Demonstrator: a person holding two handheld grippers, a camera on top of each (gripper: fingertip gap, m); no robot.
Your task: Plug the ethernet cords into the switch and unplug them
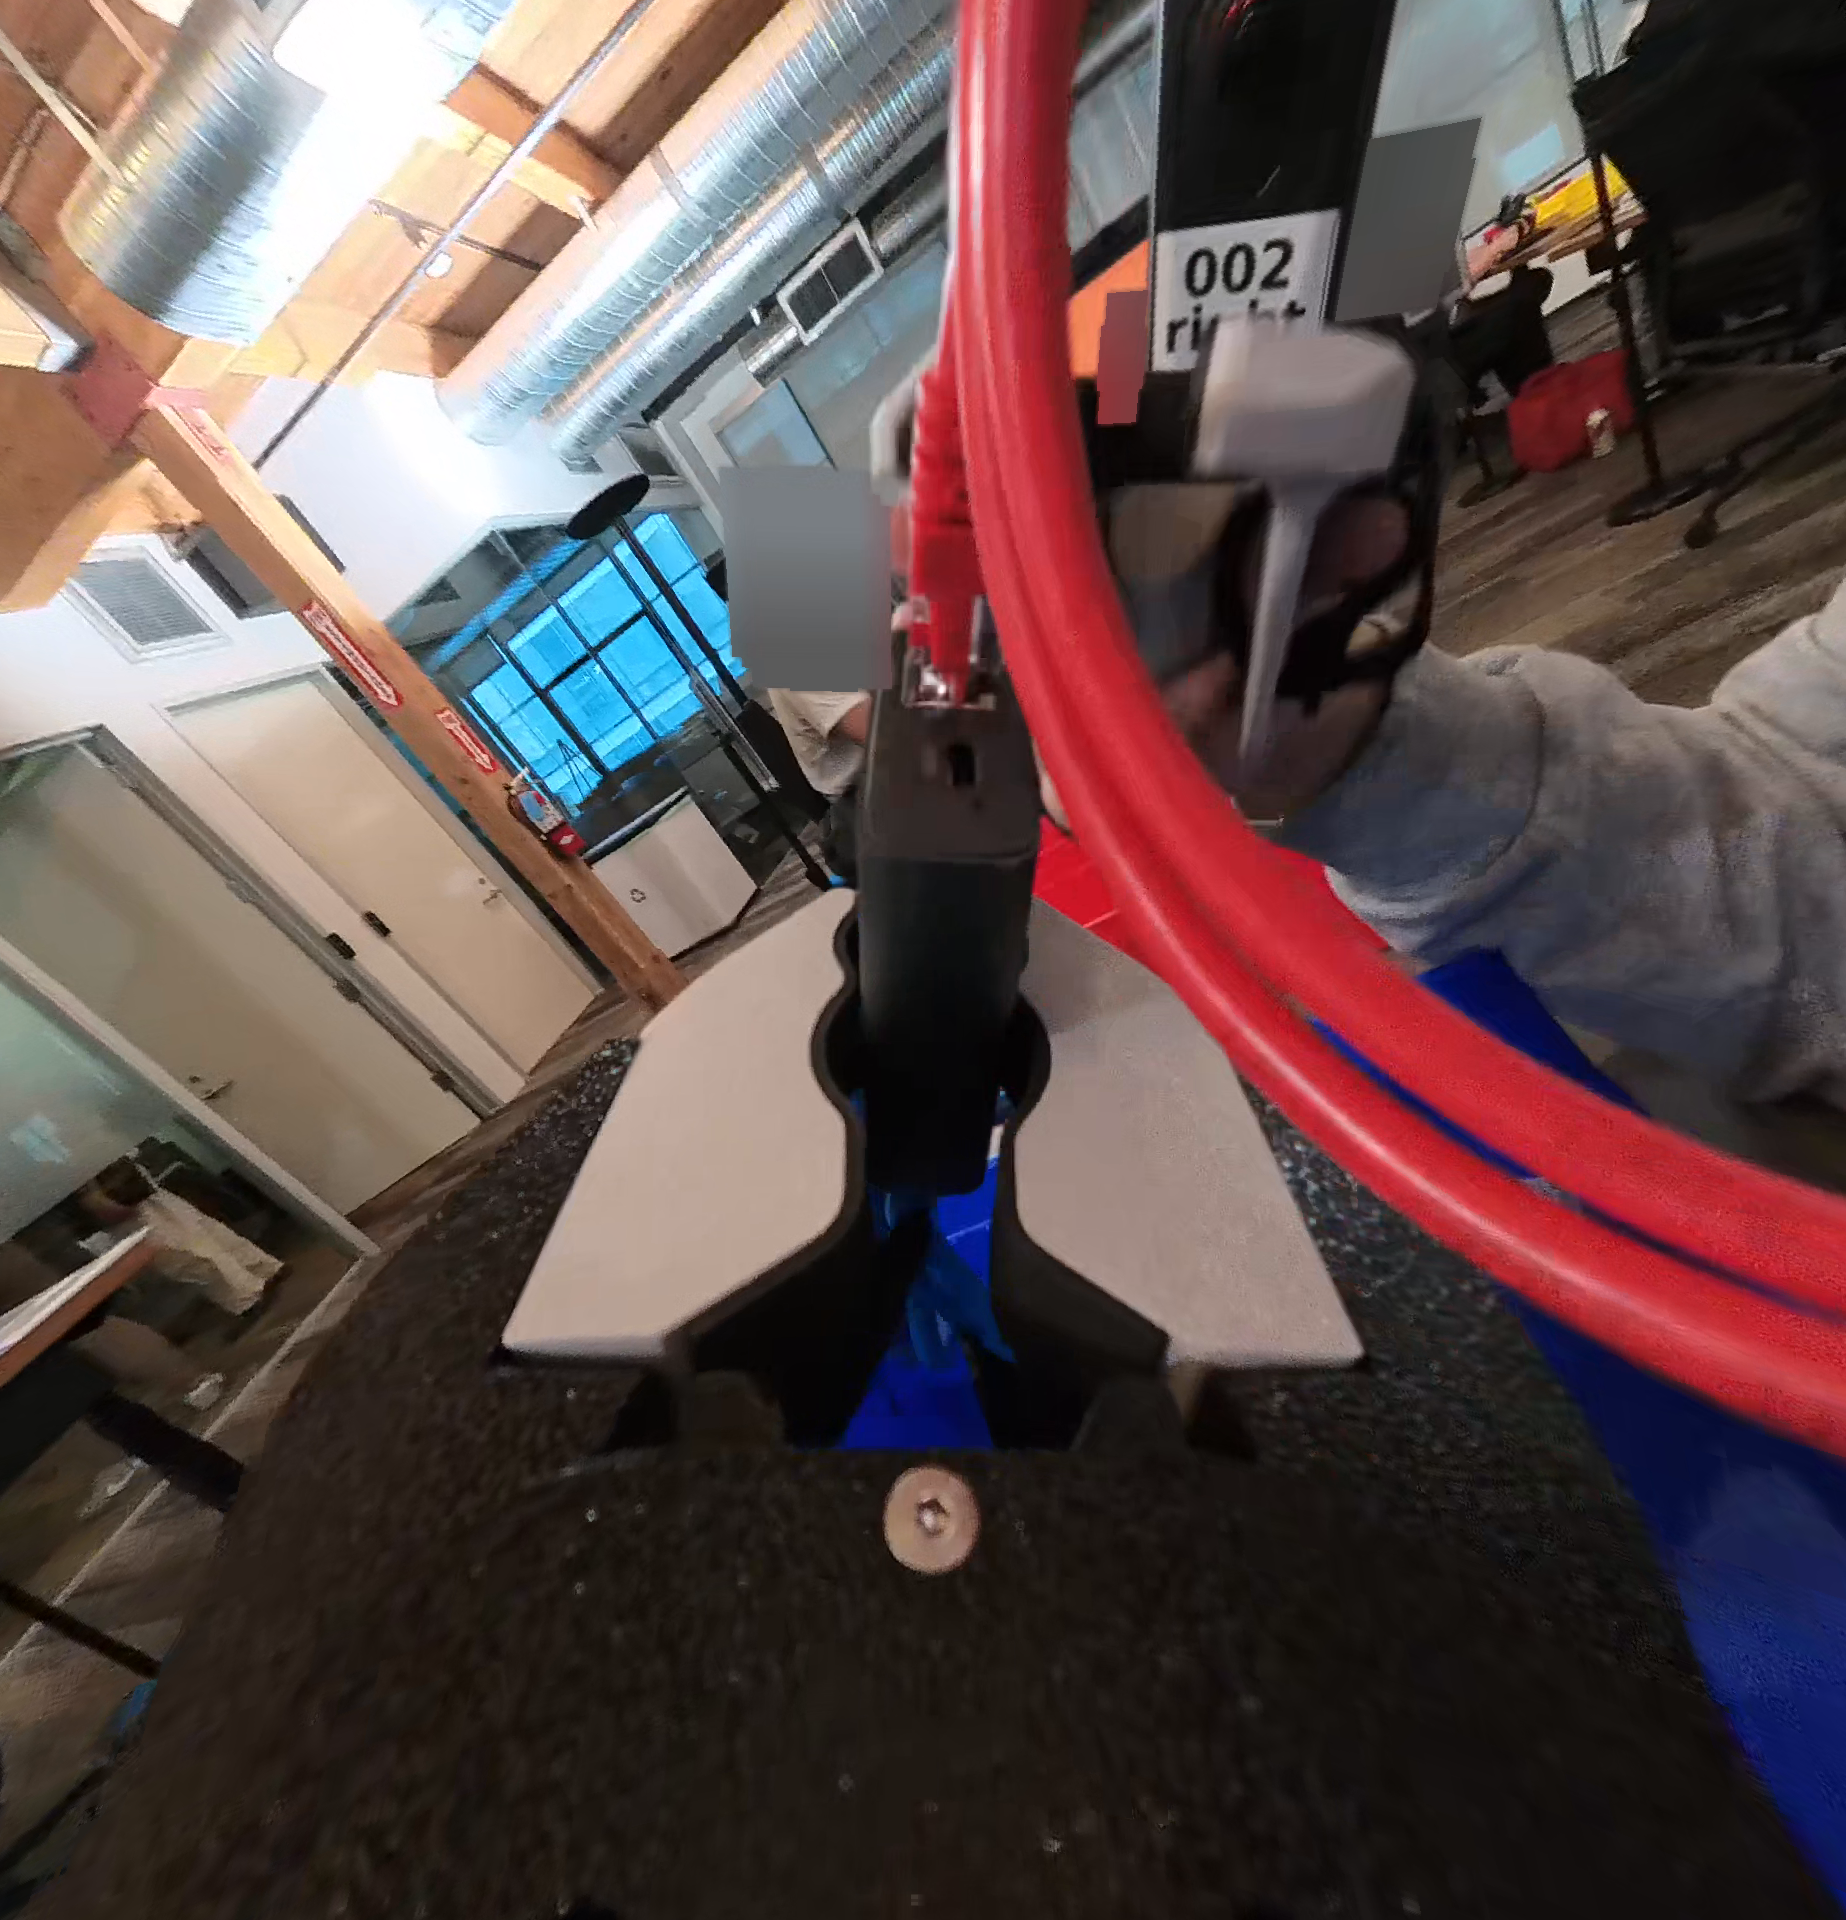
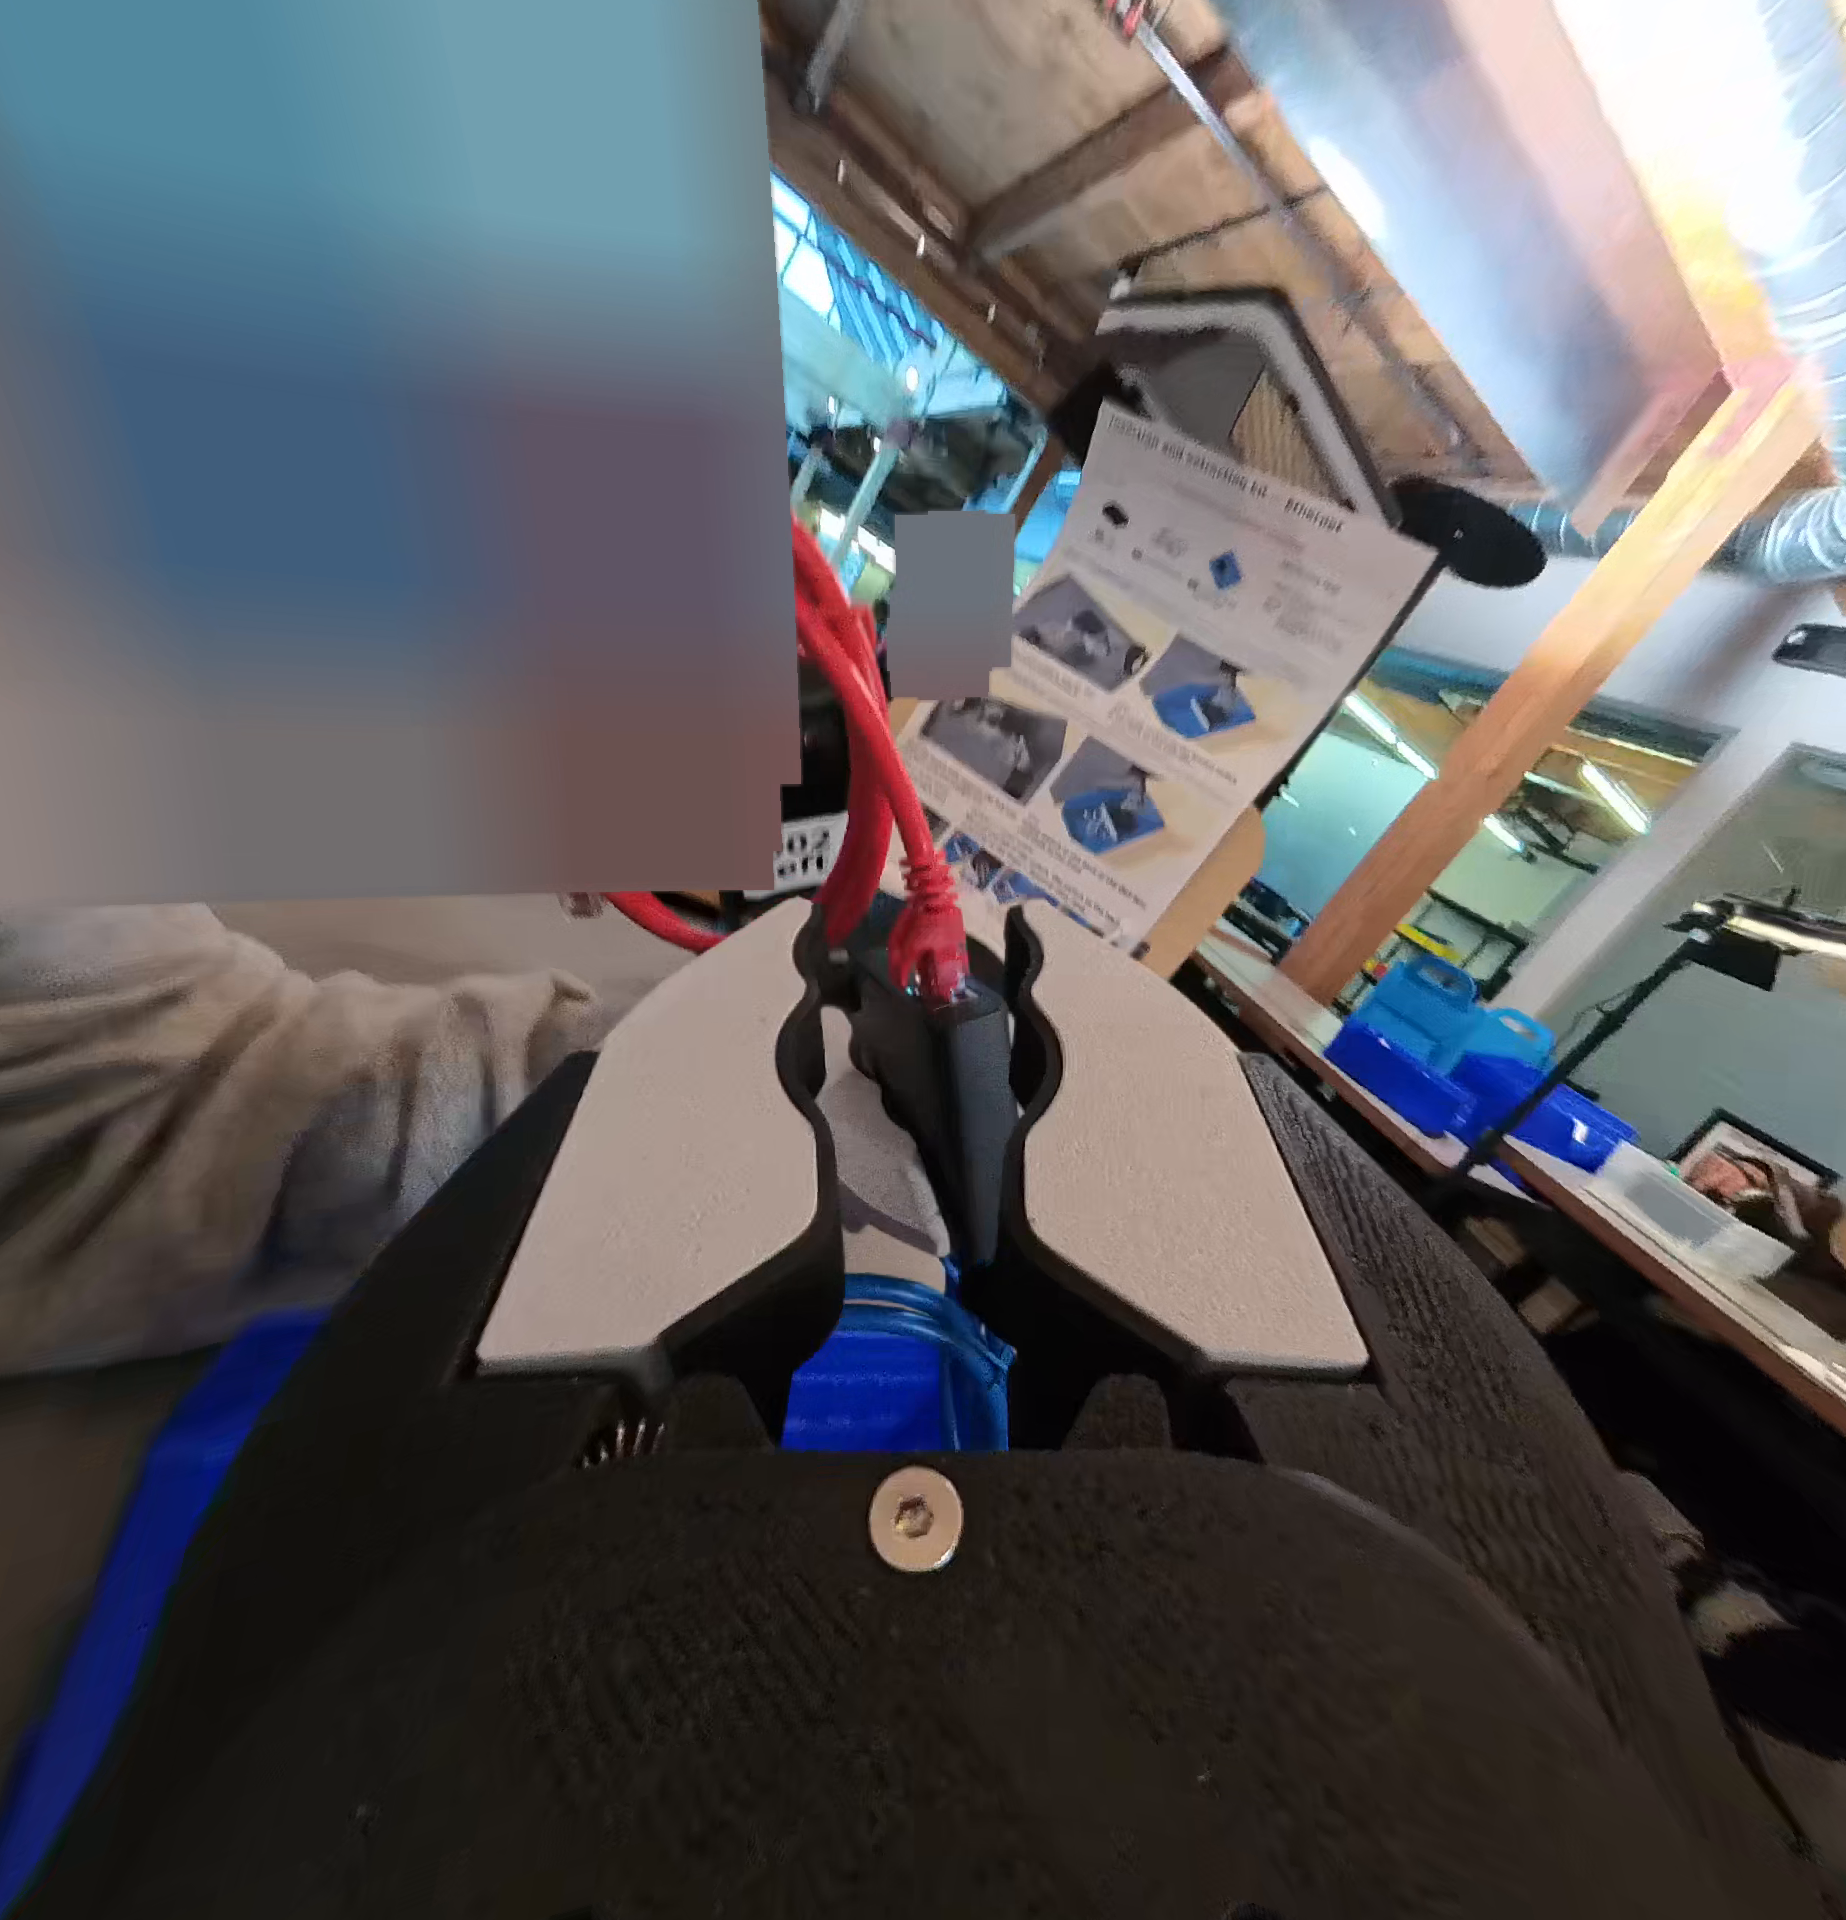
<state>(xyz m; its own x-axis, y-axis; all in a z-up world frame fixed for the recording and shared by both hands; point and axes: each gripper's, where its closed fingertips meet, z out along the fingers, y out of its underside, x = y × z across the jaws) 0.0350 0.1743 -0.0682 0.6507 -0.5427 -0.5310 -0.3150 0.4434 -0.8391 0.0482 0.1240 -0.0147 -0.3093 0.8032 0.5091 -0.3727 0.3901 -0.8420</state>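
A: What is the left gripper doing?

B: Its jaws are pinching a black box about halfway along the box, closed down to the box's width. The box is sticking out past the fingertips with its socket end pointing away, probably so the port stays reachable.

A: And the red cable?

B: It is looping in wide arcs right of the box and running off the frame edge. Its red plug is sitting at the socket on the far end of the box. I cannot tell whether it is fully seated.

A: Right gripper?

B: In its own view the jaws are standing partly open around the plug end of the box, with the plug between the tips. There is a gap on the left side, and I cannot tell if the right finger is touching. I'd say it is not gripping anything.

A: Seen from the left view?

B: It is sitting beyond the box, blurred, with a hand in a grey sleeve on its handle. The grippers are facing each other across the box, which looks like one bracing while the other works the plug.

A: Anything under the box?

B: Blue cable and something blue below it. No tabletop is showing directly under the box. A printed sheet is standing behind the box.
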